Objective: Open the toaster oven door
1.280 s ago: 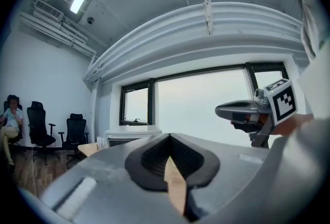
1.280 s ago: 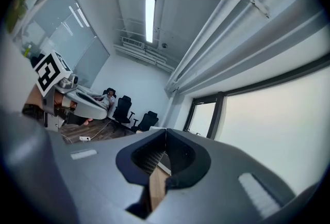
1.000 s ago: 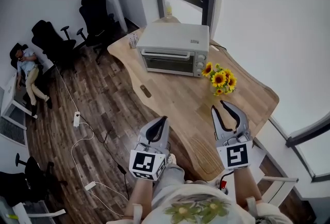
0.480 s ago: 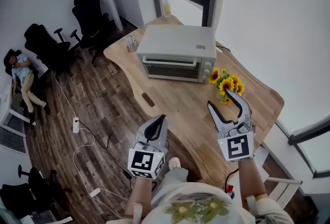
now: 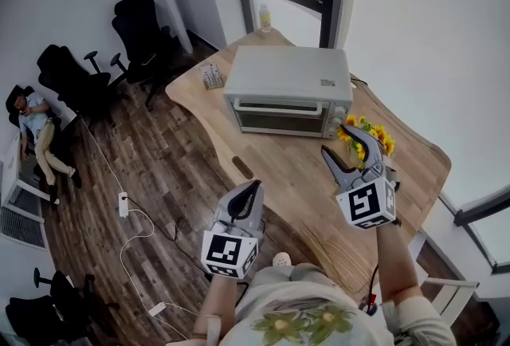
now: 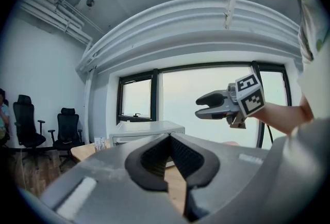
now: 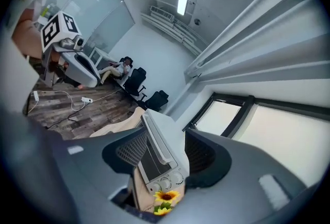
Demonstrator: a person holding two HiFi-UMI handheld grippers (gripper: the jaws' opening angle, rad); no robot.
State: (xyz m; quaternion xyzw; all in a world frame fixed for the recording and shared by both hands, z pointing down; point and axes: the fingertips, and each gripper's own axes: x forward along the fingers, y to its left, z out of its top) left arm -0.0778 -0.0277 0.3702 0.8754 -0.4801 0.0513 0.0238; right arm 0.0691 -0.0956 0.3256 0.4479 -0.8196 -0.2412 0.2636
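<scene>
Toaster oven (image 5: pixel 288 89) sits at the far end of the wooden table (image 5: pixel 275 173), its glass door (image 5: pixel 280 119) closed flat against the front. Right gripper (image 5: pixel 343 136) hovers over the table just beside the sunflowers (image 5: pixel 370 139), short of the oven and not touching it, jaws spread wide with nothing between them. Left gripper (image 5: pixel 253 186) hangs low by the table's near edge, well away from the oven, jaws pressed together and empty
</scene>
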